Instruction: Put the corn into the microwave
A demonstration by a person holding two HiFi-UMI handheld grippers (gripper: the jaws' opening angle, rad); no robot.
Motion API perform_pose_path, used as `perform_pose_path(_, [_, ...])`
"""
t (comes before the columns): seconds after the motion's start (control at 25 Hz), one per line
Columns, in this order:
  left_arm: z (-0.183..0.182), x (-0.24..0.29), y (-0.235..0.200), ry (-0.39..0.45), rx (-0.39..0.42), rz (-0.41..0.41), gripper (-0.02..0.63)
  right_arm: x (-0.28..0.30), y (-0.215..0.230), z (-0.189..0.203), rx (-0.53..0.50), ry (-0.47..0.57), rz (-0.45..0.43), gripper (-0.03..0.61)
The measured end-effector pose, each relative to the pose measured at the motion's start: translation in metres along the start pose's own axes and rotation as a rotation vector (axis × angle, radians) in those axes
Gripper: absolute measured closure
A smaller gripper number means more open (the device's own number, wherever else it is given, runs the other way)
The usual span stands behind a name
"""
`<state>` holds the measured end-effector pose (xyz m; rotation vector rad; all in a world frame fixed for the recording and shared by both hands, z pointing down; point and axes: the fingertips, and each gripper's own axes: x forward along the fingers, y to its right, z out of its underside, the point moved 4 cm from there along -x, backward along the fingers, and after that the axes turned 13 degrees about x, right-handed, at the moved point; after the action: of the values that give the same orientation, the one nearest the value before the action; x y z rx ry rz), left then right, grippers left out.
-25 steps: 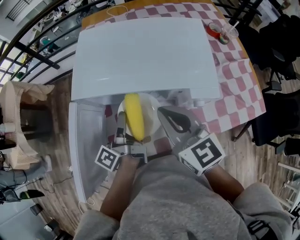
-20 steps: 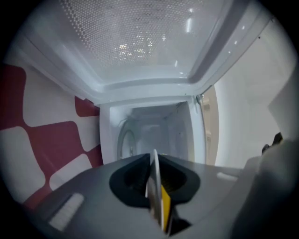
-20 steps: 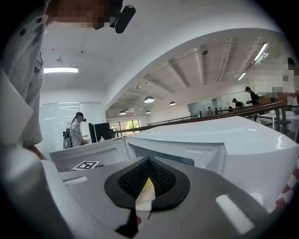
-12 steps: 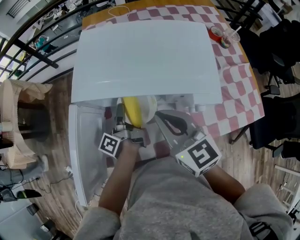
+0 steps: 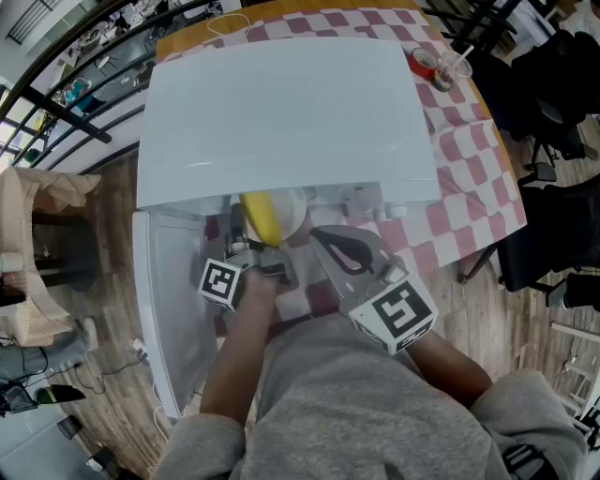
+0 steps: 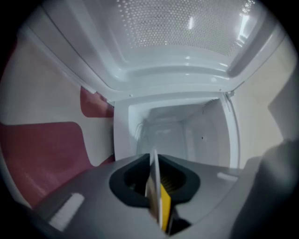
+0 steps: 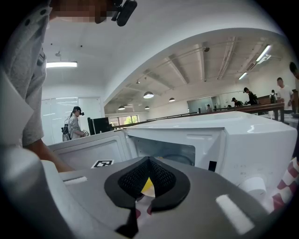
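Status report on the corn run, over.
Left tongs shut on plate rim. Right tongs shut, empty. Corn on plate at microwave mouth, door open. Cavity looks clear.

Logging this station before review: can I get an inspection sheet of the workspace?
Surface: table, checked cloth.
Job's things: corn on plate, partly inside microwave; door open.
Clutter: tape and cup at the far corner.
Grippers: left gripper shut on the plate's rim; right gripper shut, empty.
Cables: cord behind the microwave.
Surroundings: wood floor, chairs.
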<state>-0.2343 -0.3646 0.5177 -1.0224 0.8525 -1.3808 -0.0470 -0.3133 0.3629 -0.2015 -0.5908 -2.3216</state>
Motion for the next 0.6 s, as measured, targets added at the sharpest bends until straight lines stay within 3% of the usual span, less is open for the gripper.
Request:
perform_pose_path(0.28, [-0.0013, 0.0036, -0.0065, 0.012, 0.006, -0.049, 0.581, 0.0009, -0.0001, 0.0003, 0.011, 0.005, 0.007, 0.580])
perform_pose_path(0.6, [-0.0086, 0.0085, -0.0066, 0.052, 0.033, -0.046, 0.585, 0.0061, -0.0027, 0.0010, 0.007, 0.003, 0.015, 0.580])
